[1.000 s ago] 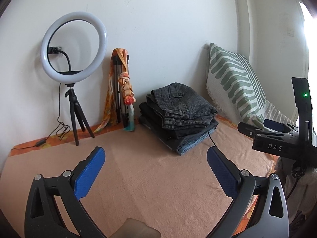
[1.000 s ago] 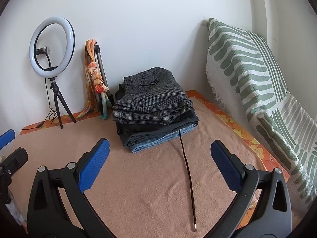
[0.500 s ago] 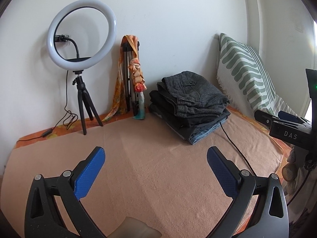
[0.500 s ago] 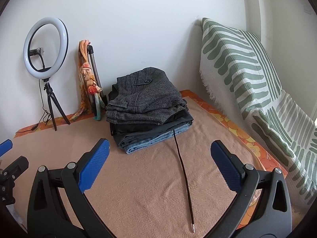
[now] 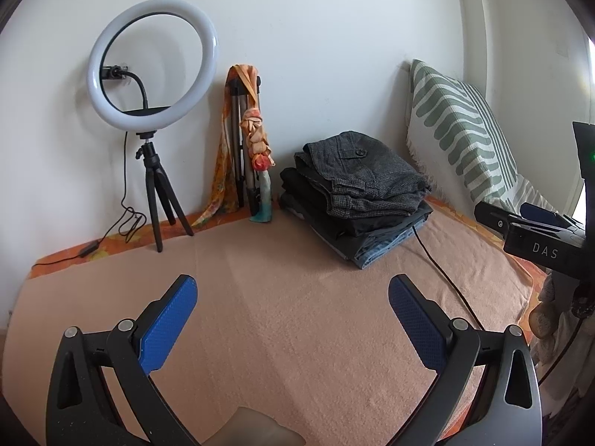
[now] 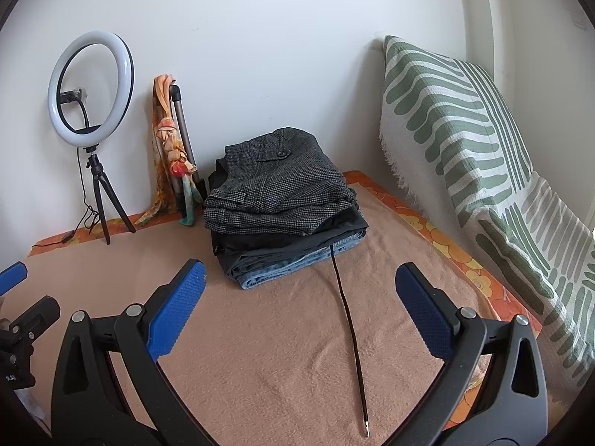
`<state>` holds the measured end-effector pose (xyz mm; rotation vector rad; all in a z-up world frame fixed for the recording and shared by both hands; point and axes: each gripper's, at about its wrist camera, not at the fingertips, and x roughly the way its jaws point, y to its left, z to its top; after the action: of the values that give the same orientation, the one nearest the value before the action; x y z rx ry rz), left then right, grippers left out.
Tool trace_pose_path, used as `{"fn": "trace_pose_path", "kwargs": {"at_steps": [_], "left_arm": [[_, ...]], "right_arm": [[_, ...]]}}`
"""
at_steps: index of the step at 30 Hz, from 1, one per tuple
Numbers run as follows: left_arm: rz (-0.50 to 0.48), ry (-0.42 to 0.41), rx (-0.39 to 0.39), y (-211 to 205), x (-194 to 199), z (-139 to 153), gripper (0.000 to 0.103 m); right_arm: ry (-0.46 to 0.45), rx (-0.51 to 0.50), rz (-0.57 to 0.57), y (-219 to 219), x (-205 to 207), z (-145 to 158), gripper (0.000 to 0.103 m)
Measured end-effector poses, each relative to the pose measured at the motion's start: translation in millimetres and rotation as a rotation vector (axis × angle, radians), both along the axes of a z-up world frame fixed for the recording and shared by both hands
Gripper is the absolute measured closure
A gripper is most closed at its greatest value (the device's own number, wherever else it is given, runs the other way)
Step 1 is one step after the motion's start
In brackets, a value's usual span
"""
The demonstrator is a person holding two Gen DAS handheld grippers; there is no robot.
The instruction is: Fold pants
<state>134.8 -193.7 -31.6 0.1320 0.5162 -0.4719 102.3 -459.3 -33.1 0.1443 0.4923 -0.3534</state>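
A stack of folded pants (image 5: 357,193) sits at the back of a peach blanket (image 5: 282,319), grey tweed pair on top, black and blue denim below; it also shows in the right wrist view (image 6: 282,208). A black drawstring (image 6: 349,330) trails from the stack toward me. My left gripper (image 5: 292,319) is open and empty over the bare blanket, well short of the stack. My right gripper (image 6: 299,308) is open and empty just in front of the stack. The right gripper's body shows at the right edge of the left wrist view (image 5: 539,245).
A ring light on a tripod (image 5: 148,74) stands at the back left. A folded tripod with an orange scarf (image 5: 249,148) leans on the wall. A green-striped cushion (image 6: 465,156) lines the right side. The blanket's orange edge (image 6: 446,234) runs along the right.
The left wrist view has swung left and pulled back, so the stack sits further right and away. The right gripper has moved closer to the stack. Both stay open.
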Motion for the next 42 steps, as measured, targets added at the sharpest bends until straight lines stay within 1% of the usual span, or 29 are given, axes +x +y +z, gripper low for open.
{"fn": "trace_pose_path", "kwargs": {"at_steps": [13,42], "left_arm": [[-0.007,0.017,0.006,0.5,1.4,-1.8,0.001],[-0.003,0.014,0.010,3.5,1.2,-2.5,0.001]], "right_arm": [[0.000,0.003,0.003,2.1,1.8,-0.4,0.000],[-0.002,0.007,0.004,4.0,1.9,-0.1,0.000]]}}
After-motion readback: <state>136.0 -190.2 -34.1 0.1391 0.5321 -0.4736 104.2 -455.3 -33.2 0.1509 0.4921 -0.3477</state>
